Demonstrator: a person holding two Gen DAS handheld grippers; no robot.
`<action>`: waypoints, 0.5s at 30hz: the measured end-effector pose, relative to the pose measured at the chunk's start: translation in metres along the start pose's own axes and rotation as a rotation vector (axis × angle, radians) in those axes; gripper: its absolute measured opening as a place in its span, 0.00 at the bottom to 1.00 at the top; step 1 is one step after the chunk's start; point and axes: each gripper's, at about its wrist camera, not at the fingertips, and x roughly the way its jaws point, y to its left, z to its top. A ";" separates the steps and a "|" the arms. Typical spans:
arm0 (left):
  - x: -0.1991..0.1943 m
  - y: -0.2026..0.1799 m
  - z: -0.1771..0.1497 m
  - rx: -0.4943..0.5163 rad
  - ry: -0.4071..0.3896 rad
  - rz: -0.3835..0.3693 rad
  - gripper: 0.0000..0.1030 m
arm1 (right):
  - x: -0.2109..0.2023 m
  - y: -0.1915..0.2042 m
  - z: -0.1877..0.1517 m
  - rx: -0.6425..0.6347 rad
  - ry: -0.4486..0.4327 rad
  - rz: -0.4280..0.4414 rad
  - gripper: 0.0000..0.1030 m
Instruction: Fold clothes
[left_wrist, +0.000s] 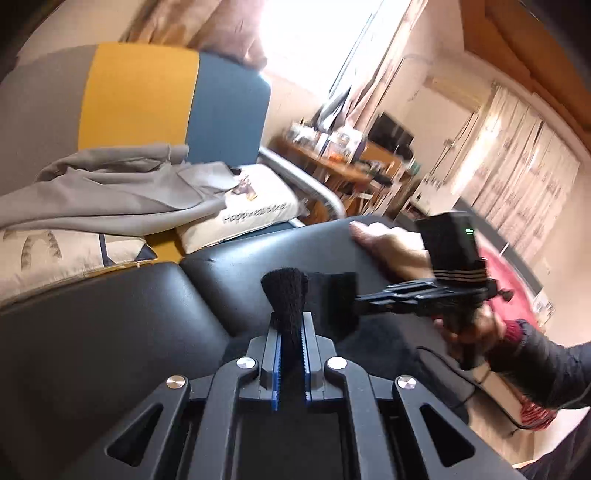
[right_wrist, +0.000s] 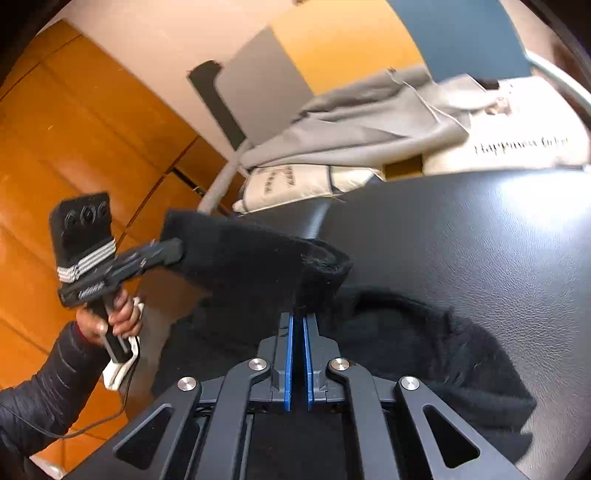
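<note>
The left gripper (left_wrist: 292, 325) is clamped on a black knitted woollen garment (right_wrist: 258, 258). At 3 o'clock of it, the right gripper (right_wrist: 298, 321) pinches the same cloth above the black leather bench (right_wrist: 461, 229)

A padded black leather bench (right_wrist: 461, 236) carries the black fuzzy knit garment (right_wrist: 424, 354), heaped toward six o'clock on its surface.

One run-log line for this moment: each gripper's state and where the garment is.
left gripper: shut on black knit garment | right gripper: shut on same garment | garment: partly lifted off black leather surface
</note>
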 end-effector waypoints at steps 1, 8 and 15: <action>-0.007 -0.007 -0.012 -0.001 -0.007 0.011 0.07 | -0.005 0.008 -0.005 -0.017 0.001 -0.001 0.06; -0.013 -0.037 -0.084 -0.009 0.039 0.088 0.07 | -0.029 0.040 -0.050 -0.075 0.012 -0.016 0.06; -0.004 -0.049 -0.145 -0.039 0.103 0.146 0.18 | -0.017 0.032 -0.108 -0.092 0.084 -0.106 0.10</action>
